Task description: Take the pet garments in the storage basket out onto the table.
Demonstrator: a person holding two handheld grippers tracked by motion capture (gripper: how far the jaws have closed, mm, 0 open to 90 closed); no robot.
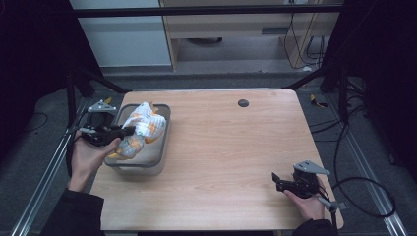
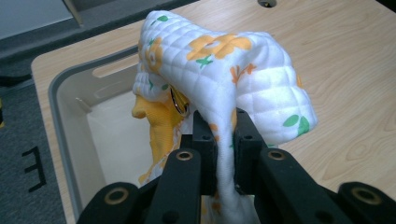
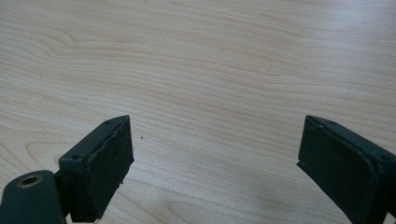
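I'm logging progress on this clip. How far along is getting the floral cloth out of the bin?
Done: the left tongs are clamped on the quilted floral cloth. In hand: it is bunched above the grey bin. Left: its lower end hangs in the bin; the right tongs gape over the table.

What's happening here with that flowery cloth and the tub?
A person sits at a wooden table with a hand-held gripper in each hand. The left gripper is shut on a quilted white cloth with orange flowers and holds it up over a grey bin at the table's left edge, part of the cloth hanging into the bin. The right gripper is open, holds nothing and sits low over bare table near the right corner.
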